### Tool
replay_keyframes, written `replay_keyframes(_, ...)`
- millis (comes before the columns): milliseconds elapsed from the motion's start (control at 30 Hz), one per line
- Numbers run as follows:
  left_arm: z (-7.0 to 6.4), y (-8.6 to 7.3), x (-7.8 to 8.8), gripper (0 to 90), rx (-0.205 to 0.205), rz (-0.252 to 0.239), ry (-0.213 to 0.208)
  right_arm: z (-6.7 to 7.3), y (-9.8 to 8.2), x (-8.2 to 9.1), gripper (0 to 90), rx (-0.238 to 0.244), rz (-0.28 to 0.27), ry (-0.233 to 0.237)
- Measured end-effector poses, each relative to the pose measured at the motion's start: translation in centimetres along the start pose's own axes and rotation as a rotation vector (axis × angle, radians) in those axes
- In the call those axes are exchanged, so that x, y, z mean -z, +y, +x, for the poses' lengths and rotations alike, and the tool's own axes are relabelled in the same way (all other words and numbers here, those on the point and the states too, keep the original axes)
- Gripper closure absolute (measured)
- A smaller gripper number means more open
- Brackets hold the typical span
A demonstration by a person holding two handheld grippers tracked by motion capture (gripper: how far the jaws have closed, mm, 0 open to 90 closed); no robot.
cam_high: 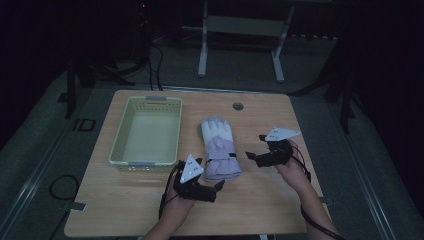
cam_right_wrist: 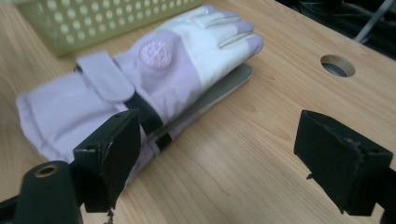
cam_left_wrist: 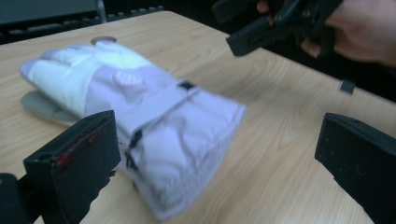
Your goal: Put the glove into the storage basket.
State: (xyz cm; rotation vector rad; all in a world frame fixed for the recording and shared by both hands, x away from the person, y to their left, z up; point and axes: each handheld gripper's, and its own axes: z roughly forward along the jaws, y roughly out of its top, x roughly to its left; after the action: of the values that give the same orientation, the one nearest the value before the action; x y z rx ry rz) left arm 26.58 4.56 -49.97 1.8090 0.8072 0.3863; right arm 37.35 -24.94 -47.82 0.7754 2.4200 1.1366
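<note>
So there's a wooden table [cam_high: 260, 205] with a round cable hole [cam_high: 238, 106] near the far edge. On the left half sits a pale green plastic basket [cam_high: 119, 145], perforated walls, nothing in it as far as the high view shows. Right beside it, around the middle of the table, lies a lavender and white glove [cam_high: 220, 150], flat, fingers pointing away from the person and the cuff toward them. Looks like a second glove is stacked under it, going by the grey palm peeking out in the right gripper view.

The left gripper [cam_high: 215, 187] sits just at the cuff end, jaws spread wide with nothing between them. The right gripper [cam_high: 253, 150] hangs just off the glove's right side, jaws also wide apart and empty.
</note>
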Motion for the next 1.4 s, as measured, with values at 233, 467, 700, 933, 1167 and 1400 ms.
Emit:
replay_keyframes(233,2.0,4.6,-2.9,0.1,-0.014,0.017,0.051,-0.5,1.2,-0.3,14.8,-0.054,-0.059,0.004)
replay_keyframes(467,3.6,6.2,-5.7,8.0,-0.020,0.041,0.167,-0.8,2.3,-1.7,32.5,-0.015,-0.072,-0.009)
replay_keyframes(700,4.9,3.4,-8.1,25.1,0.077,0.162,0.311,-0.5,2.6,-5.1,37.1,-0.008,-0.044,0.028)
replay_keyframes(933,5.3,1.3,-9.5,25.9,0.133,0.248,0.347,-0.3,1.3,-8.0,35.0,-0.039,-0.002,0.052)
replay_keyframes(1167,6.0,-0.3,-9.8,25.5,0.223,0.271,0.334,-0.2,-0.2,-10.0,33.4,-0.084,0.071,0.076)
replay_keyframes(1400,7.2,-1.4,-10.2,24.4,0.320,0.276,0.241,-0.4,-0.6,-10.9,33.8,-0.162,0.128,0.108)
